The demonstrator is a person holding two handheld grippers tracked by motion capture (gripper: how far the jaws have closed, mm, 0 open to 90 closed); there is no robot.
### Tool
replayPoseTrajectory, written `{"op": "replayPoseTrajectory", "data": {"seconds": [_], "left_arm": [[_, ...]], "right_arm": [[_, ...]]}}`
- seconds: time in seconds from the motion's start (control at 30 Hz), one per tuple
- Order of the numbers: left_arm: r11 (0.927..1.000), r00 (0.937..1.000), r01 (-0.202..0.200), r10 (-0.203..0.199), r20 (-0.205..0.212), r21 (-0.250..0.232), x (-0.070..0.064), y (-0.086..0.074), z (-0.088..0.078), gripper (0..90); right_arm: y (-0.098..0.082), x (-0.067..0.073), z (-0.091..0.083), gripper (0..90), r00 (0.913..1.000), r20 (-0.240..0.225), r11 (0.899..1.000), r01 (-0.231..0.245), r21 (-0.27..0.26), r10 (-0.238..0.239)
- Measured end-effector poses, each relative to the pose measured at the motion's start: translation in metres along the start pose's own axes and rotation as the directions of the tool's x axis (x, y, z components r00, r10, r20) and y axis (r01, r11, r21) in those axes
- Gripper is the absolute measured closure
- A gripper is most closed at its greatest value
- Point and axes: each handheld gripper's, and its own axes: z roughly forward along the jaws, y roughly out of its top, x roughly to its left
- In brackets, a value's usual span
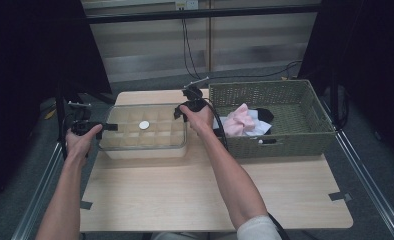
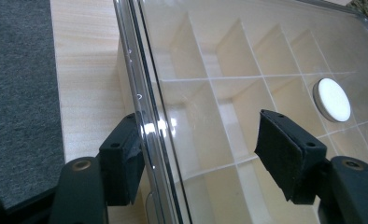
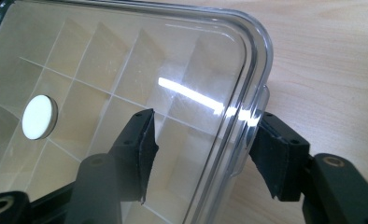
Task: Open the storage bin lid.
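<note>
A clear plastic box [image 1: 135,142] with a grid of dividers and a transparent lid lies on the wooden table [image 1: 210,190]. A white round disc [image 1: 144,125] sits on the lid near its middle, the disc [image 2: 332,99] also seen from the left and the disc [image 3: 38,117] from the right. My left gripper [image 1: 107,127] is at the box's left edge; the left gripper [image 2: 201,158] straddles the lid's rim [image 2: 147,135], one pad beside it, the other over the lid. My right gripper [image 1: 179,113] is at the far right corner; the right gripper [image 3: 203,154] straddles the rim [image 3: 247,116] there. Both stand open.
A woven basket [image 1: 265,86] stands to the right of the box, touching or nearly touching it, with a pink cloth [image 1: 240,120] and a dark item [image 1: 265,115] inside. Cables [image 1: 187,45] hang behind the table. Grey tape [image 1: 340,196] marks the table's near right edge.
</note>
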Motion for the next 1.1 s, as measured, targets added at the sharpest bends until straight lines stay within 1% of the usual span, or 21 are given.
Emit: {"op": "replayPoseTrajectory", "data": {"seconds": [0.07, 0.27, 0.3, 0.4, 0.47, 0.5, 0.53, 0.57, 0.6, 0.63, 0.67, 0.7, 0.73, 0.87, 0.9, 0.93, 0.97, 1.0, 1.03, 1.07, 1.1], "left_arm": [[0.9999, 0.9999, -0.012, 0.012, -0.005, -0.004, -0.002, 0.0, -0.002, 35.4], [0.9999, 0.9999, -0.013, 0.013, -0.002, -0.004, -0.001, 0.001, -0.003, 35.4], [0.9999, 0.9999, -0.012, 0.012, -0.005, -0.007, -0.002, 0.001, -0.002, 35.4], [1.0, 0.9998, -0.008, 0.008, -0.017, -0.003, -0.005, 0.0, -0.003, 35.3], [0.9997, 0.9994, -0.026, 0.026, -0.022, 0.003, -0.006, 0.0, -0.003, 34.3], [0.9997, 0.9994, -0.026, 0.026, -0.022, 0.003, -0.006, 0.0, -0.003, 34.6], [0.9998, 0.9996, -0.021, 0.021, -0.016, 0.003, -0.004, 0.0, -0.005, 34.6], [0.9998, 0.9997, -0.019, 0.019, -0.016, -0.008, -0.005, 0.0, -0.006, 35.6], [0.9993, 0.9995, -0.028, 0.028, -0.015, -0.026, -0.005, 0.0, -0.009, 36.6], [0.9986, 0.9993, -0.034, 0.034, -0.013, -0.041, -0.004, 0.001, -0.012, 38.0], [0.9983, 0.9996, -0.028, 0.027, -0.011, -0.051, -0.005, 0.001, -0.012, 38.6], [0.9987, 0.9991, -0.041, 0.04, -0.009, -0.031, -0.005, 0.002, -0.013, 38.9], [0.9986, 0.9989, -0.046, 0.045, -0.012, -0.026, -0.005, 0.001, -0.013, 39.0], [0.9981, 0.9991, -0.039, 0.038, -0.02, -0.048, -0.006, 0.001, -0.015, 41.4], [0.9976, 0.9993, -0.034, 0.033, -0.016, -0.061, -0.005, 0.001, -0.015, 42.3], [0.9977, 0.9994, -0.034, 0.034, -0.007, -0.06, -0.005, 0.001, -0.017, 44.2], [0.9965, 0.9994, -0.032, 0.033, 0.005, -0.077, -0.004, 0.001, -0.019, 45.2], [0.9965, 0.9994, -0.032, 0.033, 0.005, -0.077, -0.004, 0.001, -0.019, 46.1], [0.9958, 0.9997, -0.022, 0.022, 0.009, -0.089, -0.005, 0.001, -0.02, 46.1], [0.9952, 0.9996, -0.023, 0.025, 0.013, -0.095, -0.005, 0.001, -0.021, 47.0], [0.9946, 0.9997, -0.01, 0.012, 0.022, -0.103, -0.004, 0.001, -0.022, 48.8]], "right_arm": [[0.0, 0.0, 0.0, 42.4, 1.0, -0.004, 1.0, -0.007, -0.003, 0.007], [0.0, -0.001, -0.001, 42.0, 0.9996, -0.012, 1.0, -0.024, 0.003, 0.024], [0.0, -0.001, -0.001, 42.0, 0.9991, -0.02, 0.999, -0.036, 0.0, 0.036], [0.0, -0.001, -0.002, 41.8, 0.9991, -0.015, 0.999, -0.041, -0.008, 0.04], [0.001, -0.001, -0.006, 40.6, 0.999, -0.027, 0.999, -0.036, -0.025, 0.035], [0.001, -0.001, -0.006, 40.6, 0.999, -0.027, 0.999, -0.036, -0.025, 0.035], [0.001, -0.001, -0.008, 40.8, 0.9985, -0.041, 0.999, -0.038, -0.031, 0.037], [0.002, -0.003, -0.009, 41.7, 0.9969, -0.06, 0.998, -0.053, -0.031, 0.051], [0.002, -0.004, -0.01, 42.1, 0.9962, -0.066, 0.998, -0.059, -0.029, 0.057], [0.002, -0.004, -0.012, 43.4, 0.9958, -0.073, 0.998, -0.058, -0.028, 0.056], [0.002, -0.004, -0.013, 44.1, 0.9956, -0.081, 0.998, -0.052, -0.04, 0.048], [0.002, -0.004, -0.015, 44.2, 0.9953, -0.086, 0.998, -0.048, -0.049, 0.043], [0.003, -0.003, -0.016, 44.6, 0.9952, -0.088, 0.997, -0.048, -0.053, 0.044], [0.002, -0.003, -0.019, 50.1, 0.993, -0.108, 0.997, -0.055, -0.059, 0.048], [0.002, -0.004, -0.021, 52.3, 0.9921, -0.115, 0.996, -0.059, -0.067, 0.052], [0.001, -0.006, -0.022, 54.1, 0.9904, -0.129, 0.995, -0.06, -0.082, 0.049], [0.0, -0.007, -0.023, 55.7, 0.9889, -0.136, 0.994, -0.071, -0.081, 0.06], [0.0, -0.007, -0.023, 55.7, 0.9889, -0.136, 0.994, -0.071, -0.081, 0.06], [0.0, -0.009, -0.024, 57.5, 0.9873, -0.145, 0.993, -0.079, -0.084, 0.066], [-0.001, -0.011, -0.024, 58.1, 0.9828, -0.168, 0.991, -0.093, -0.093, 0.076], [-0.002, -0.013, -0.027, 60.6, 0.9773, -0.192, 0.989, -0.109, -0.098, 0.089]]}}
